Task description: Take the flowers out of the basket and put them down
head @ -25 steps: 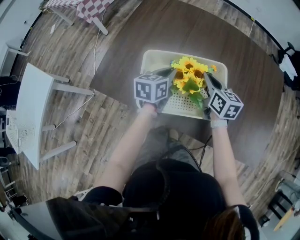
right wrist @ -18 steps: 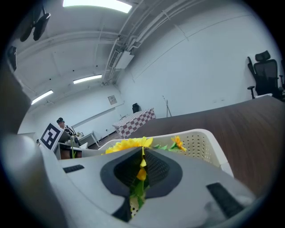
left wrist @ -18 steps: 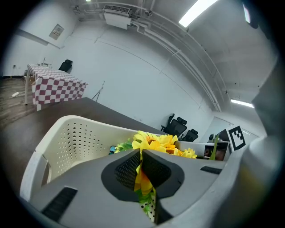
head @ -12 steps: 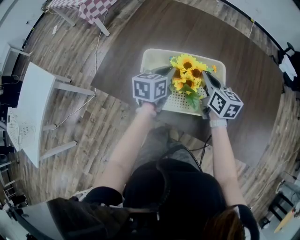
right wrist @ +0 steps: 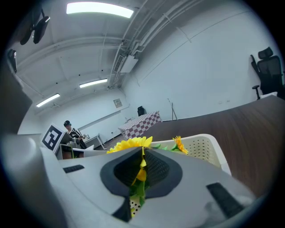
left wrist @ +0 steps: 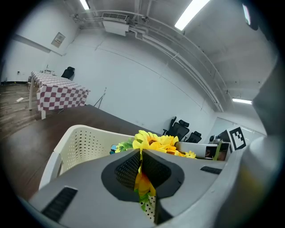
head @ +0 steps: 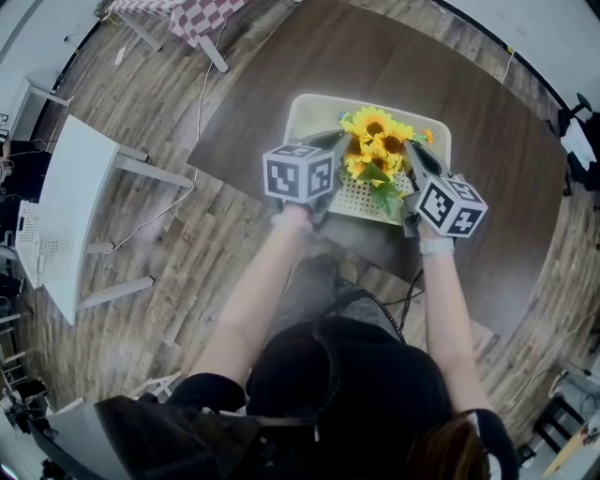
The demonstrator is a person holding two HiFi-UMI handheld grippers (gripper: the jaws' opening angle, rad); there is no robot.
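A bunch of yellow sunflowers [head: 378, 150] with green leaves stands in a cream perforated basket [head: 314, 117] on the dark round table. My left gripper [head: 343, 142] meets the bunch from its left side and is shut. In the left gripper view, petals and leaf fill the slit between its jaws [left wrist: 140, 153], with the blooms [left wrist: 156, 141] and basket wall [left wrist: 84, 142] beyond. My right gripper [head: 412, 156] comes in from the right. It is shut [right wrist: 142, 153] with a petal and a green stem pinched between its pads, below the flower heads [right wrist: 129, 143] and basket rim [right wrist: 202, 147].
The dark wooden table [head: 469, 84] spreads wide around the basket. A white desk [head: 70, 220] stands on the plank floor to the left, and a checkered-cloth table [head: 202, 14] at the top. Office chairs [left wrist: 180, 130] line the far wall. A person [right wrist: 69, 130] is in the background.
Both grippers have risen slightly together with the flowers between them, staying shut. The basket has stayed on the table.
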